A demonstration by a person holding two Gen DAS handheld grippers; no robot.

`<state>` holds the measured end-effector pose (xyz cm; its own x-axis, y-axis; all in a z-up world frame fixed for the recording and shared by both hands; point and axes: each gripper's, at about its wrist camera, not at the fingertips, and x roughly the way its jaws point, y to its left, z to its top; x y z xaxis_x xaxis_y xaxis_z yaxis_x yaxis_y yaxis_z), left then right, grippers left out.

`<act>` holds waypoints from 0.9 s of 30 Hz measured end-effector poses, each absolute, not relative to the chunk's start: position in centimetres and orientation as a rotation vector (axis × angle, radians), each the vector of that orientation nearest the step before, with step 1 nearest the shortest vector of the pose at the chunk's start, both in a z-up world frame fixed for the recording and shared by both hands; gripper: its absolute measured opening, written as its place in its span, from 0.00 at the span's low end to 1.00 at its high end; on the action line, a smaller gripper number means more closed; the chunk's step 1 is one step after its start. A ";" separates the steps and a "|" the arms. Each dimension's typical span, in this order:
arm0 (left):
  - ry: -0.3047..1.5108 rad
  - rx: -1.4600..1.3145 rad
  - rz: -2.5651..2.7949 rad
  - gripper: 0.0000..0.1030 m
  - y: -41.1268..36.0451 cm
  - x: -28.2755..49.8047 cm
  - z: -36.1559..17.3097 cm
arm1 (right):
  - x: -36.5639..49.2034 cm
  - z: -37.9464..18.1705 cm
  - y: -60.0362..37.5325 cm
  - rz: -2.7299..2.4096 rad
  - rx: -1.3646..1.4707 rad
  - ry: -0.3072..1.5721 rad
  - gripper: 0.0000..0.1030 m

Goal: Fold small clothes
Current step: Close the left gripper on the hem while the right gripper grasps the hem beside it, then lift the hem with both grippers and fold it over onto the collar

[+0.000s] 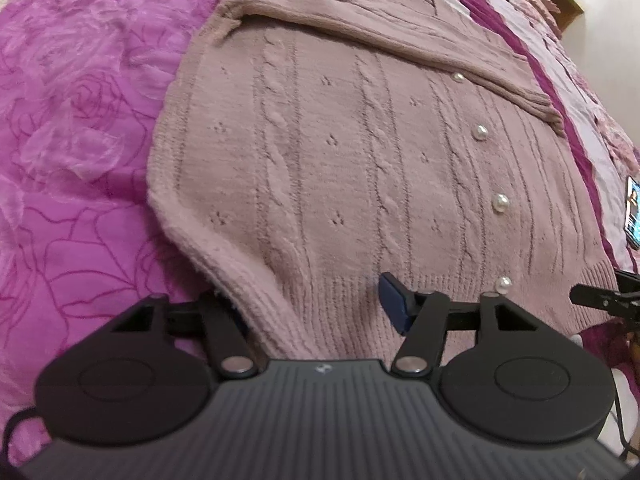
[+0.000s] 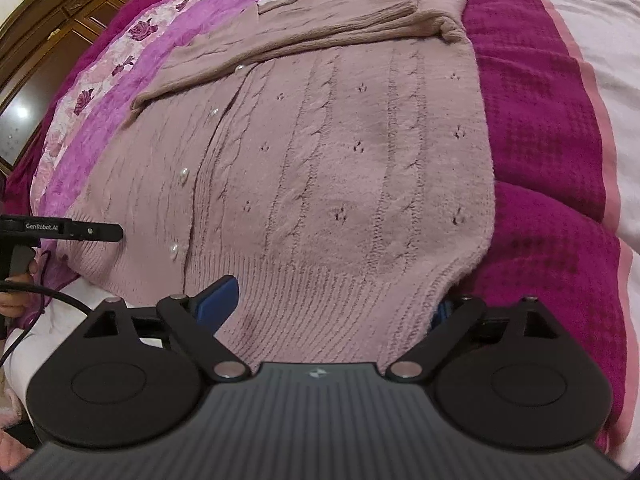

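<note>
Pink cardigan [image 1: 360,168] hem between spread fingers [image 1: 394,304]

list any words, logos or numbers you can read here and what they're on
"GenRobot.AI": white print on the black side of the left claw, at the left edge of the right wrist view.
Small pale emblem, no letters readable, on each claw body: right claw, and the left claw's own body in its own view.
Phone screen on the bed: lit, too small and skewed to read.
Cardigan: no label or text shows.
</note>
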<state>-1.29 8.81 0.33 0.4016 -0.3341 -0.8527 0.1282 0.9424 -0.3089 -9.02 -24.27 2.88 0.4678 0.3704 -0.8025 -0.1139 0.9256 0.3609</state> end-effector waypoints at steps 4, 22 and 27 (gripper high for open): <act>1.140 -0.208 -0.297 0.57 8.5 -1.1 0.1 | -9.5 3.0 -24.6 0.290 0.285 1.026 0.78; 1.037 -0.355 -0.400 0.15 9.6 -1.5 2.2 | -9.9 3.4 -27.6 0.322 0.562 0.923 0.14; 0.958 -0.411 -0.398 0.15 10.1 -1.7 4.2 | -9.7 4.6 -28.5 0.331 0.654 0.831 0.09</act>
